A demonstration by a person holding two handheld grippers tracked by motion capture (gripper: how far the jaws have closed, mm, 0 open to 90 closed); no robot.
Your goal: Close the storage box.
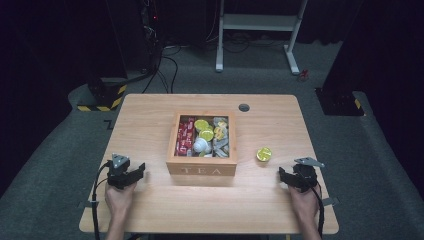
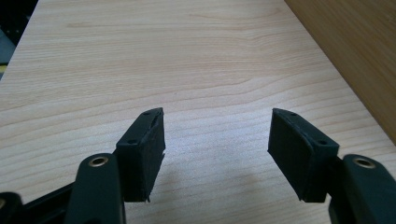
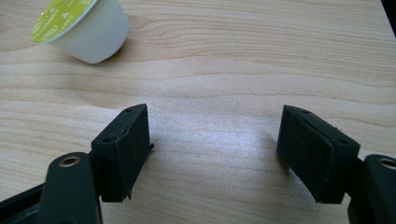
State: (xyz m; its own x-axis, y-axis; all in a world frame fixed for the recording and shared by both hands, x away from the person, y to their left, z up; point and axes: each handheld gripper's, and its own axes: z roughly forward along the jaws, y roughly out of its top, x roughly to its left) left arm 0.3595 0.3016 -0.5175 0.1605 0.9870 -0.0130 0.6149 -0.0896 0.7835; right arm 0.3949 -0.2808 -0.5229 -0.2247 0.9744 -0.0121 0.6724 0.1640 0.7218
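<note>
Both your grippers sit wide apart w/ nothing between: left gripper (image 1: 141, 169) near-left of tea box (image 1: 201, 169), right gripper (image 1: 283, 176) near lime-lidded capsule (image 1: 264, 154) (lying tilted).

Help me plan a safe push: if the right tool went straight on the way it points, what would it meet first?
Probably nothing: the right tool has bare table ahead as far as shown. The lime-lidded white capsule lies off to the left of that line, though depth is unclear.

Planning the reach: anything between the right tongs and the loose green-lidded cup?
Nothing: only bare table lies between the open right tongs and the cup, as the right gripper view shows.
</note>
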